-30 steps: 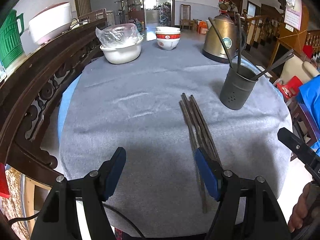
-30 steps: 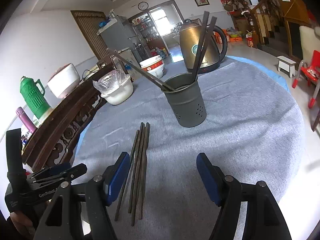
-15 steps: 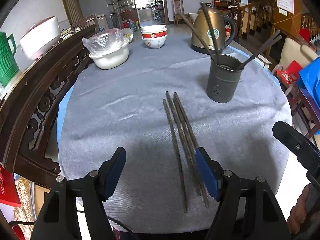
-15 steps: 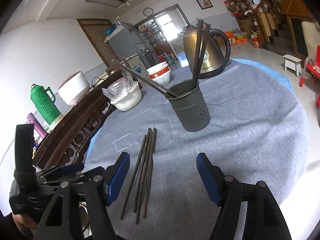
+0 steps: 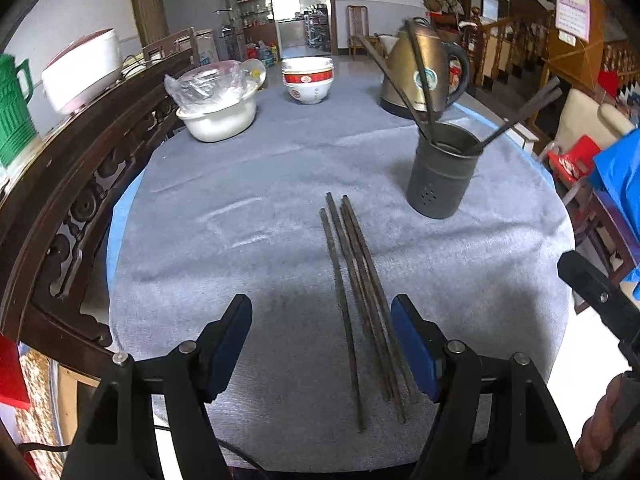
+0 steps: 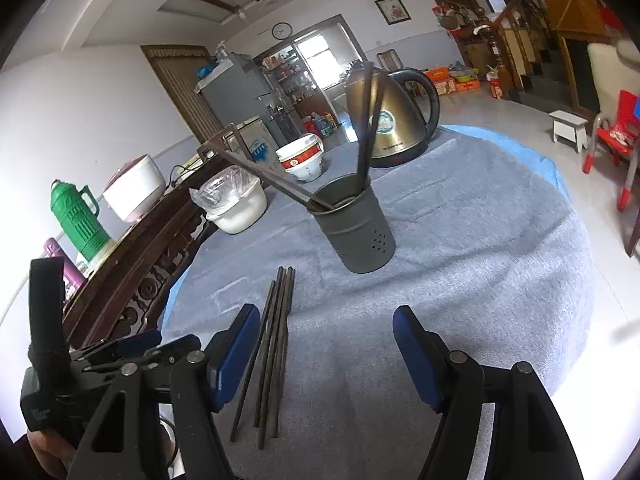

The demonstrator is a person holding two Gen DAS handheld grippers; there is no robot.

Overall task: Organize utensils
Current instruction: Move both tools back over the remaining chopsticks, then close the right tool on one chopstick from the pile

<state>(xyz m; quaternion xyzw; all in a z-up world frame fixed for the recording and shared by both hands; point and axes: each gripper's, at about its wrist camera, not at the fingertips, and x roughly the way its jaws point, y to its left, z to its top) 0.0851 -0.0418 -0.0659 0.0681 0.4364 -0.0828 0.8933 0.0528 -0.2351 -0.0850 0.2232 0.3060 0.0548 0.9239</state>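
Several dark chopsticks (image 5: pixel 362 300) lie side by side on the grey cloth of the round table (image 5: pixel 240 208), running away from me. A grey metal utensil holder (image 5: pixel 442 170) stands beyond them to the right, with several chopsticks leaning out of it. My left gripper (image 5: pixel 322 340) hovers open above the near ends of the loose chopsticks, its right pad beside them. In the right wrist view the chopsticks (image 6: pixel 274 344) lie left of centre, the holder (image 6: pixel 356 226) ahead. My right gripper (image 6: pixel 326 354) is open and empty, the left gripper (image 6: pixel 132 354) beside it.
A brass kettle (image 5: pixel 422 70) stands behind the holder. Stacked red-and-white bowls (image 5: pixel 308 80) and a white bowl under plastic wrap (image 5: pixel 218 106) sit at the far side. A carved dark wooden rail (image 5: pixel 76 184) borders the table's left. A green thermos (image 6: pixel 78 220) stands past it.
The left gripper has shifted so the loose chopsticks now lie between its pads instead of under the right one. The right gripper has barely moved. Both stay open.
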